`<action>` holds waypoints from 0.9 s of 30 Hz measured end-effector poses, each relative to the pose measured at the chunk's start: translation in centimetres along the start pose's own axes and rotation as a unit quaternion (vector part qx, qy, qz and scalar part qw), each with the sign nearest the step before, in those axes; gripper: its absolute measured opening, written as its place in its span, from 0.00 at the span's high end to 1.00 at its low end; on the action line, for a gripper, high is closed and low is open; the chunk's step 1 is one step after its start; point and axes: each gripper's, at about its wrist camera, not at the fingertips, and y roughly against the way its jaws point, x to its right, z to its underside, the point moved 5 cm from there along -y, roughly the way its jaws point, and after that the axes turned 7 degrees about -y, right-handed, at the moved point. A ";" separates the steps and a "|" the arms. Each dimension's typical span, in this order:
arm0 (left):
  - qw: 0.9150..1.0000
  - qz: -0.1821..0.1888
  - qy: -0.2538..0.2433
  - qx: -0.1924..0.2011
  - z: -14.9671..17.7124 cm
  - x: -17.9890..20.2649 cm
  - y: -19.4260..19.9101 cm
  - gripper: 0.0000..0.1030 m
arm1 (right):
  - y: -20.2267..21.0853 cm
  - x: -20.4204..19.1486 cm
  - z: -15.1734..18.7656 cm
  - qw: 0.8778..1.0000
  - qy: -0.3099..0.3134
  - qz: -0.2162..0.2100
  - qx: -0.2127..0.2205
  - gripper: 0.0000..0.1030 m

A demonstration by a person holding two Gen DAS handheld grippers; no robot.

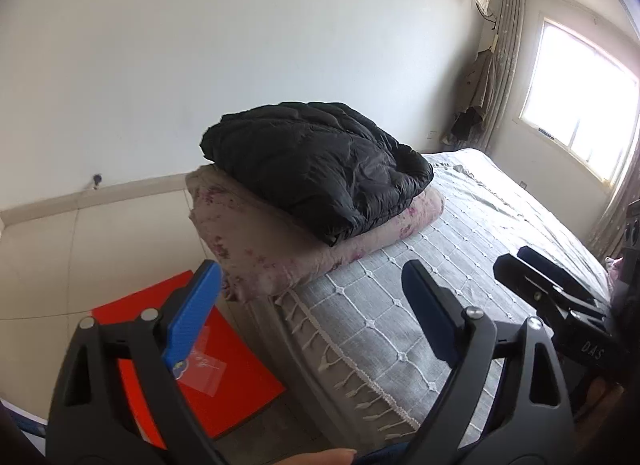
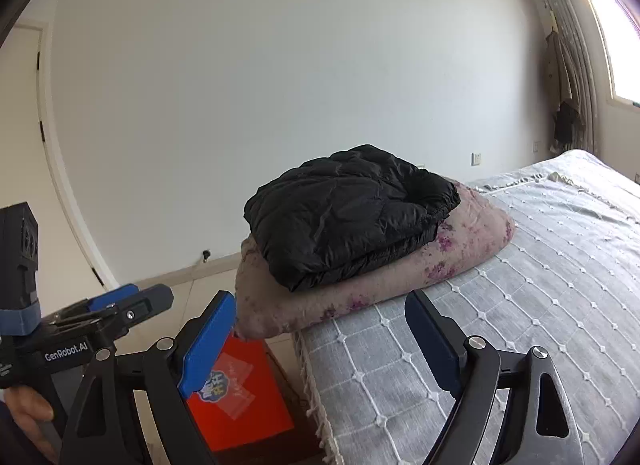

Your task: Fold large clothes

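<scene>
A black puffer jacket (image 1: 316,169) (image 2: 348,213) lies folded in a thick bundle on top of a folded pink floral quilt (image 1: 264,249) (image 2: 400,277), at the near corner of the bed (image 1: 440,265) (image 2: 520,285). My left gripper (image 1: 312,297) hangs open in front of the quilt, short of it, with nothing between its blue pads. My right gripper (image 2: 320,333) is also open and empty, hovering over the bed's edge below the bundle. Each gripper shows in the other's view: the left gripper (image 2: 148,297) at the left, the right gripper (image 1: 516,259) at the right.
A grey quilted cover with a fringe lies over the bed. A red box (image 1: 224,365) (image 2: 240,397) with a small plastic bag on it stands on the floor beside the bed. A white wall is behind, and a window (image 1: 580,105) and curtains at the far right.
</scene>
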 end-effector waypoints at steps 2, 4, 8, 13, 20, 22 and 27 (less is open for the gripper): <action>1.000 -0.011 -0.004 0.001 0.3 0.0 1.0 0.11 | 1.1 -0.4 0.1 1.000 0.011 0.020 -0.005 0.15; 1.000 -0.021 -0.008 -0.002 0.8 0.2 1.8 0.03 | 2.3 -0.7 0.5 0.999 0.024 0.044 -0.010 0.15; 0.999 -0.039 -0.016 0.004 1.8 0.8 3.3 0.01 | 4.4 -0.7 1.6 0.998 0.026 0.049 -0.006 0.15; 0.997 -0.060 -0.057 -0.006 3.0 2.8 4.0 0.01 | 7.0 -0.5 3.0 0.998 0.028 0.056 0.020 0.15; 0.991 -0.092 -0.092 -0.010 4.4 5.2 5.1 0.01 | 9.0 0.6 4.6 0.998 0.015 0.049 0.041 0.07; 0.989 -0.108 -0.098 -0.007 4.6 5.5 5.6 0.01 | 8.9 0.8 5.0 0.999 0.003 0.036 0.036 0.00; 0.987 -0.127 -0.094 0.003 4.6 5.6 6.3 0.01 | 8.7 -0.2 5.4 0.998 0.030 0.037 0.041 0.00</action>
